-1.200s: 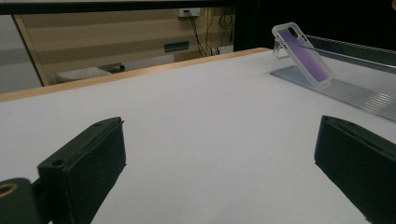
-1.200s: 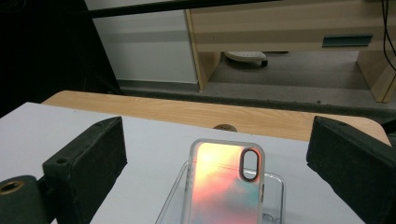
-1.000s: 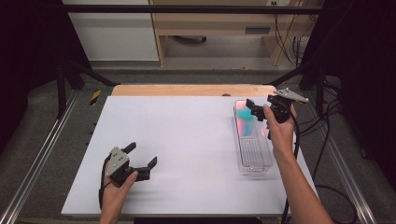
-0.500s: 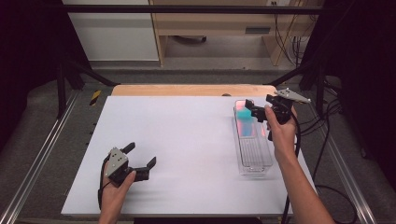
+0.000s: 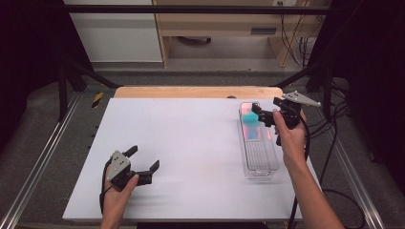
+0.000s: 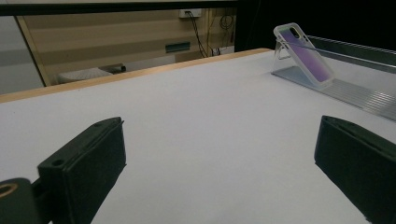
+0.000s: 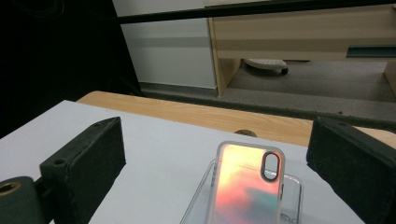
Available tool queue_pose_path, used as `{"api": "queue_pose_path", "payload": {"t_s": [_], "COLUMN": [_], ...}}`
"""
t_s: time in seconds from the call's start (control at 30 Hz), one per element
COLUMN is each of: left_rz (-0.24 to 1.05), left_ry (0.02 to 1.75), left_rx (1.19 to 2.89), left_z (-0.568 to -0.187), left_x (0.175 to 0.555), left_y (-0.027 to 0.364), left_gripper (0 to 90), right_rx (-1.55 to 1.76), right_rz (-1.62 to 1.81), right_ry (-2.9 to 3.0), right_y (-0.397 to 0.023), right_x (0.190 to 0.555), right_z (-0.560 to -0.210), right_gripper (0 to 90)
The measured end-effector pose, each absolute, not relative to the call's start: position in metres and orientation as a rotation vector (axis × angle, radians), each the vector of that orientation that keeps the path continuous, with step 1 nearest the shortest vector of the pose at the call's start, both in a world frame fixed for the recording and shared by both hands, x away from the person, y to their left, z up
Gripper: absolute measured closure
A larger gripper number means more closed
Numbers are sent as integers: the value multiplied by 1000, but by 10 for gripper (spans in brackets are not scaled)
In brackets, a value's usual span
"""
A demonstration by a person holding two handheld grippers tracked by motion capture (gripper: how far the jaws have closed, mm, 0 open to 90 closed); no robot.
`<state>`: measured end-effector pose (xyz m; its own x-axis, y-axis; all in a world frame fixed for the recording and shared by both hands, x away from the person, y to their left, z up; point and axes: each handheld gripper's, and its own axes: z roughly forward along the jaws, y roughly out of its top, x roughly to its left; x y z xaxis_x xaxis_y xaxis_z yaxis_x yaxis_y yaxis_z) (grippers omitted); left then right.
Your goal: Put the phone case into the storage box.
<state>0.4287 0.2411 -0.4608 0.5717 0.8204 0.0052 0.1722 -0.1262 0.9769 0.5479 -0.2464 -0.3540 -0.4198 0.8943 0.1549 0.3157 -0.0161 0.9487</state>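
Observation:
An iridescent phone case (image 5: 249, 120) (image 7: 246, 186) (image 6: 303, 55) leans upright at the far end of a long clear plastic tray (image 5: 260, 160) (image 6: 359, 93) on the right of the white tabletop. My right gripper (image 5: 261, 117) (image 7: 217, 140) is open just above and behind the case, with its jaws wide on either side of the case's top and apart from it. My left gripper (image 5: 143, 158) (image 6: 222, 140) rests low at the front left of the table. It is open, with bare tabletop between its jaws, and it faces the tray from far off.
The white tabletop (image 5: 191, 138) ends in a wooden strip (image 5: 198, 91) at the far edge. Metal rails (image 5: 43, 157) run along both sides. A yellow-and-black tool (image 5: 97, 98) lies on the floor at the far left. Cables (image 5: 334, 129) trail at the right.
The right gripper has sunk very slightly over the case. The left gripper and the case stay where they were.

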Motion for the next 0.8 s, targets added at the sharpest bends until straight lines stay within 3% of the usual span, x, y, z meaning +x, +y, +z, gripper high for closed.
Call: {"api": "queue_pose_path", "payload": {"t_s": [0.8], "left_rz": [707], "left_ry": [849], "left_rx": [1645], "left_z": [-460], "left_x": [427], "left_y": [245], "left_gripper": [13], "right_rx": [1173], "right_rz": [1471], "right_ry": [1765], "right_y": [-248], "right_x": [516], "right_z": [-344], "right_gripper": [38]}}
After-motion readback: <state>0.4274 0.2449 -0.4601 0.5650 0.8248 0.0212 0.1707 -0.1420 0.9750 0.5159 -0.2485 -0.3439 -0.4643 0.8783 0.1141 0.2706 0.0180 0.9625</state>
